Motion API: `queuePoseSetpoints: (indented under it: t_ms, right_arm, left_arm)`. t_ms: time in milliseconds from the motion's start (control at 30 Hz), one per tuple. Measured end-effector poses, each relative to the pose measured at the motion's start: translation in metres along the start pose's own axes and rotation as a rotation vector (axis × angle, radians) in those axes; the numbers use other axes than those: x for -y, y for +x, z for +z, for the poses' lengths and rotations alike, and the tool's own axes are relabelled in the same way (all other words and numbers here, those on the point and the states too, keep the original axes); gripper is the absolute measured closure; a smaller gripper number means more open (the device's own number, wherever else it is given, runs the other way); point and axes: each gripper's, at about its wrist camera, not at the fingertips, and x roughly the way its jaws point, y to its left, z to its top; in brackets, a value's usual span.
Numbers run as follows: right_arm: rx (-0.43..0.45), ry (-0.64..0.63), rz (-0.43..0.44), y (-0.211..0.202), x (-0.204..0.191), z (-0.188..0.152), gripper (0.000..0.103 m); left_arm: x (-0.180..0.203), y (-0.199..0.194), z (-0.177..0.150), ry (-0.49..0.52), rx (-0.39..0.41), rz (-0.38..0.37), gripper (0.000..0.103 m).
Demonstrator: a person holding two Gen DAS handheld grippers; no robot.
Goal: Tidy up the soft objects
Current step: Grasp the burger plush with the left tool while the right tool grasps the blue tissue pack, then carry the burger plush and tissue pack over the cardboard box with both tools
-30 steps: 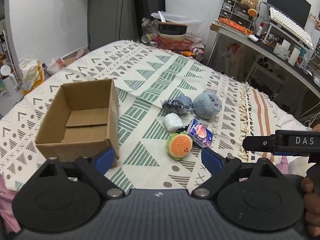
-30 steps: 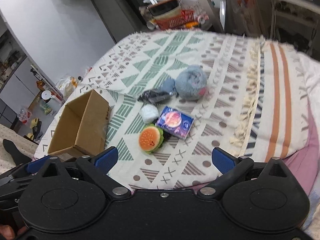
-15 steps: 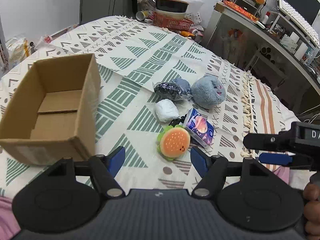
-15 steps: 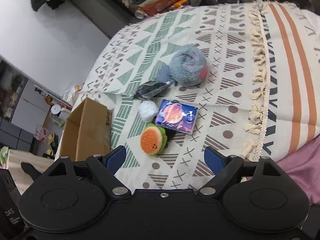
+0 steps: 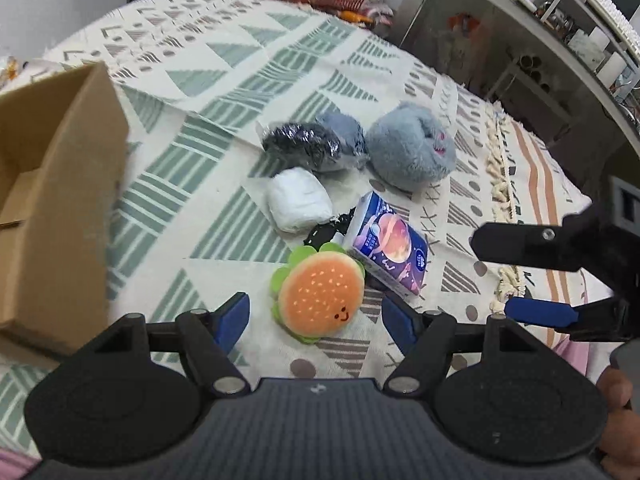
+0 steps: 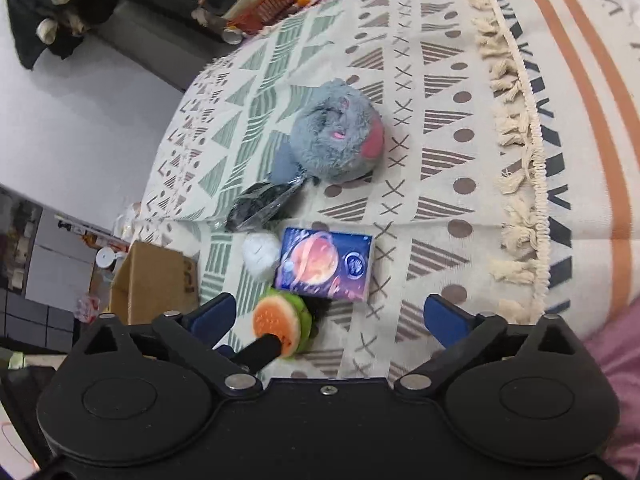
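Ahead of the left gripper (image 5: 316, 320), matt plush is seen on the burger toy (image 5: 320, 298). Just beyond it, a glossy wrapper covers the tissue pack (image 5: 388, 252). Left of the fingers, matt cardboard forms the box (image 5: 68, 200). Woven cloth, probably cotton, makes up the blanket (image 5: 224, 92).

The left tool (image 5: 316, 318) has a black body with two round black discs, a ribbed grey panel between them, silver screws at the link joints, and blue pads on its fingers (image 5: 230, 320). The right tool (image 6: 332, 316) is all black, with matching discs, silver screws and blue finger pads.
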Motion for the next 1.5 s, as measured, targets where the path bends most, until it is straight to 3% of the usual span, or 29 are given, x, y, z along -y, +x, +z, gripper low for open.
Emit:
queuePoseSetpoints:
  t_ms: [233, 500, 600, 733, 767, 800, 867, 1033, 1500]
  right_arm:
    - [-0.063, 0.028, 0.026, 0.037, 0.007, 0.012, 0.000]
    - [-0.064, 0.027, -0.009, 0.067, 0.001, 0.021, 0.000]
    - [-0.052, -0.006, -0.036, 0.076, -0.008, 0.021, 0.000]
    - [-0.052, -0.070, -0.104, 0.086, -0.024, 0.015, 0.000]
    - [-0.052, -0.103, -0.128, 0.086, -0.029, 0.013, 0.006]
    - [-0.052, -0.138, -0.153, 0.086, -0.034, 0.010, 0.018]
    - [-0.059, -0.175, -0.175, 0.085, -0.039, 0.006, 0.026]
    - [-0.030, -0.159, -0.170, 0.065, -0.036, 0.003, 0.027]
    - [0.080, -0.147, -0.145, 0.002, -0.052, -0.015, 0.027]
  left_arm:
    - [-0.009, 0.035, 0.005, -0.054, -0.059, 0.006, 0.028]
    - [-0.006, 0.043, 0.008, -0.057, -0.036, 0.019, 0.028]
    - [-0.007, 0.041, 0.006, -0.062, -0.023, 0.028, 0.033]
    - [-0.012, 0.037, 0.005, -0.077, -0.011, 0.044, 0.053]
    - [-0.015, 0.035, 0.004, -0.083, -0.007, 0.035, 0.054]
    - [-0.017, 0.034, 0.003, -0.089, -0.005, 0.024, 0.055]
    - [-0.022, 0.030, 0.001, -0.098, -0.005, 0.015, 0.056]
    - [-0.025, 0.019, 0.001, -0.122, -0.005, 0.009, 0.057]
    - [-0.030, -0.051, -0.001, -0.123, 0.129, -0.028, 0.057]
